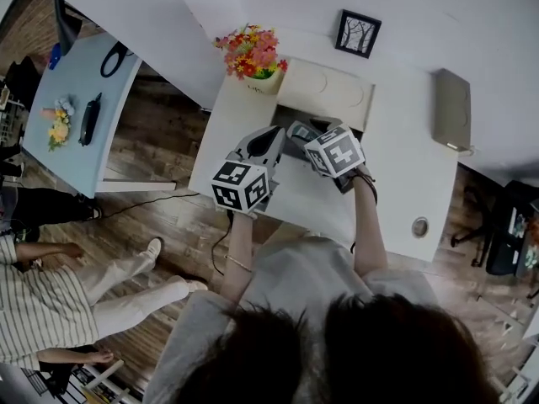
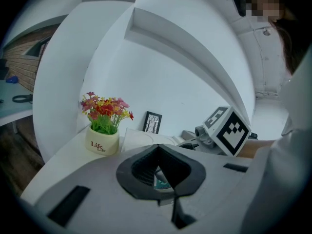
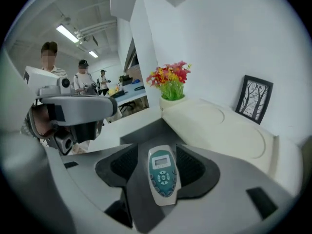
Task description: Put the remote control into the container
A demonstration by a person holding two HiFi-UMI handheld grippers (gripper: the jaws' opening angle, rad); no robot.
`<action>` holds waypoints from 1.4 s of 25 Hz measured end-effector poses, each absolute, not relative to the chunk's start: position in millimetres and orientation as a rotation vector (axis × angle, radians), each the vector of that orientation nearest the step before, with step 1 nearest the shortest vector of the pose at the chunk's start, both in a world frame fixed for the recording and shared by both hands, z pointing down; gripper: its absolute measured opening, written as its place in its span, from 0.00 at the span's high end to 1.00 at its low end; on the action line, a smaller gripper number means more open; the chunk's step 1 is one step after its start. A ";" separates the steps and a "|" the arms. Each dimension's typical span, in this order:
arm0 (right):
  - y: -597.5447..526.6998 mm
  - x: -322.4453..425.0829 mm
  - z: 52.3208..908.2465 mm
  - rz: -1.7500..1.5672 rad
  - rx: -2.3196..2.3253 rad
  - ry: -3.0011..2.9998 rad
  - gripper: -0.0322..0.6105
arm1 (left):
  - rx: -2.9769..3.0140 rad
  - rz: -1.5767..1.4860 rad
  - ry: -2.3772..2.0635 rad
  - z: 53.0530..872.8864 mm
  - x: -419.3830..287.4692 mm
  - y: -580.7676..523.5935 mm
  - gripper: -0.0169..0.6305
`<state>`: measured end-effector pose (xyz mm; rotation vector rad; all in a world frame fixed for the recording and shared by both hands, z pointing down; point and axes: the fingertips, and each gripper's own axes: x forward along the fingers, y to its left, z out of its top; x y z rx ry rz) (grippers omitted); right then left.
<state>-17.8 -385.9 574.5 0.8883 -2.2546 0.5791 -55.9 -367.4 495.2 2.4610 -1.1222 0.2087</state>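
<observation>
- A white desk (image 1: pixel 396 192) stands against the wall, with the container (image 1: pixel 290 119) open on it.
- What could go wrong, I'd say: if the right gripper (image 3: pixel 156 155) comes away crooked, a pad could catch the remote (image 3: pixel 163 172) and drag it back out.
- The right gripper's jaws are spread wide. The remote lies flat between them, seemingly on the container's grey floor, with neither pad pressing it.
- The left gripper (image 2: pixel 157 150) has its jaws closed together and grips nothing.

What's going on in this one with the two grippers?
A person holds two grippers over an open grey container on a white table. The remote control lies on the container's grey floor, between the right gripper's open jaws, apparently not gripped. The left gripper sits alongside with its jaws closed.
</observation>
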 end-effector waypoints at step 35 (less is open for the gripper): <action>-321.0 21.5 363.4 0.123 1.139 -2.819 0.95 | 2.754 0.057 -1.089 388.1 -3.1 -314.9 0.97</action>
